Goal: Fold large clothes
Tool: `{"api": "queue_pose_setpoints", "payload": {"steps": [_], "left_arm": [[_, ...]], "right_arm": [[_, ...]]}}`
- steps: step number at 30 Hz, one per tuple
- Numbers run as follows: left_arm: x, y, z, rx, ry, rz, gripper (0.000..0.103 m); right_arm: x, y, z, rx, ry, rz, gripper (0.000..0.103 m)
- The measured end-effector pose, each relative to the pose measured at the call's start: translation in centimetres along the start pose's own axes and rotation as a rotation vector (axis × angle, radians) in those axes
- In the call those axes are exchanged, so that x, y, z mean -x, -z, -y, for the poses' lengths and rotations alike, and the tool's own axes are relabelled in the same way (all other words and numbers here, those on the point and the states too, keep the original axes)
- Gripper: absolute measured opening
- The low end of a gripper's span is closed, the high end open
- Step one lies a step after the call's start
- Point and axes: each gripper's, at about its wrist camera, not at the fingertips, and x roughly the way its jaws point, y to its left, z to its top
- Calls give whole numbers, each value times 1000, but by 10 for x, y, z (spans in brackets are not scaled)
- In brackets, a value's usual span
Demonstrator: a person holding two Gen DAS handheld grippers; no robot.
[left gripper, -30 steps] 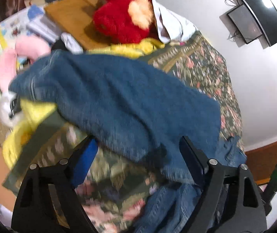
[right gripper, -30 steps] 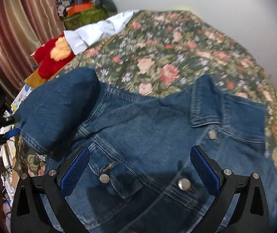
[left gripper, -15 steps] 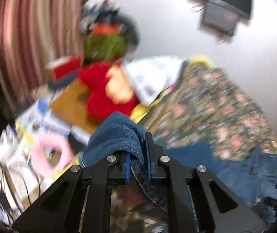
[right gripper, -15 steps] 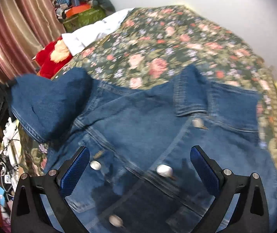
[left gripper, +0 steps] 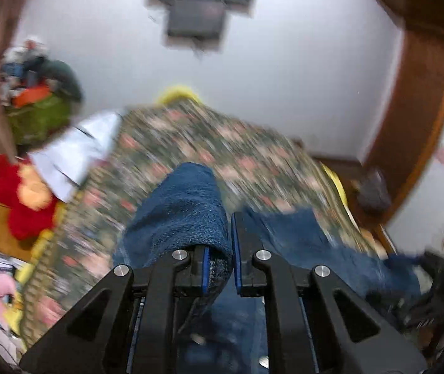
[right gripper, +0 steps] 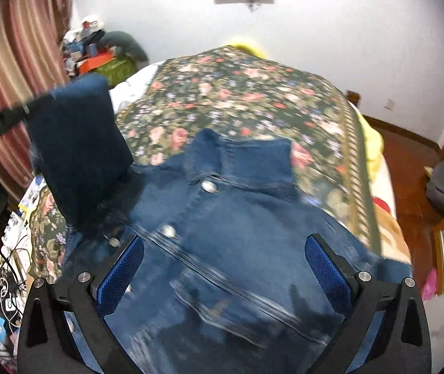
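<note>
A blue denim jacket [right gripper: 237, 224] lies front up on the floral bedspread [right gripper: 253, 93], collar towards the far side. My left gripper [left gripper: 218, 258] is shut on the jacket's sleeve [left gripper: 184, 208] and holds it lifted; in the right wrist view the raised sleeve [right gripper: 75, 149] hangs at the left, above the jacket's left shoulder. My right gripper [right gripper: 225, 268] is open and empty, hovering just above the jacket's chest with its blue pads either side of the button placket.
A red plush toy [left gripper: 25, 193] and a white garment [left gripper: 72, 155] lie at the bed's left side. Striped curtains [right gripper: 10, 62] and clutter stand at the left. A wooden door frame [left gripper: 415, 93] and a backpack [right gripper: 443, 184] are at the right.
My left gripper closed on the sleeve and lifted it up and towards the jacket's middle. My right gripper stayed open and drifted back along the jacket front.
</note>
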Motion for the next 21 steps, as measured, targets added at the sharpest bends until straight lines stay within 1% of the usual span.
{"api": "queue_pose_setpoints", "payload": {"steps": [3, 4, 6, 7, 9, 11, 14, 15, 16, 17, 18, 19, 21], "left_arm": [[-39, 35, 28, -45, 67, -170, 11], [-54, 50, 35, -53, 86, -239, 11], [-72, 73, 42, -53, 110, -324, 11], [-80, 84, 45, -44, 137, -371, 11], [-85, 100, 50, -39, 161, -410, 13], [-81, 106, 54, -62, 160, -426, 15], [-62, 100, 50, -89, 155, -413, 26], [-53, 96, 44, -86, 165, -400, 33], [-46, 91, 39, -81, 167, -385, 45], [-35, 87, 29, -71, 161, -352, 51], [-24, 82, 17, -59, 140, -311, 61], [-17, 79, 5, -48, 114, -276, 66], [0, 76, -21, -29, 49, -218, 68]], "right_arm": [[7, 16, 21, -39, 13, -20, 103], [8, 20, 25, -48, 16, -27, 103], [10, 29, 34, -67, 20, -41, 103], [11, 33, 37, -74, 20, -48, 103], [10, 38, 37, -78, 19, -62, 103], [9, 39, 34, -71, 17, -70, 103], [6, 33, 18, -43, 0, -70, 103], [5, 29, 10, -28, -10, -65, 103], [3, 25, 1, -12, -20, -59, 103], [2, 21, -7, 2, -29, -54, 103], [0, 15, -20, 27, -43, -47, 103], [-1, 12, -28, 45, -52, -43, 103], [-8, 4, -52, 93, -68, -41, 103]]}}
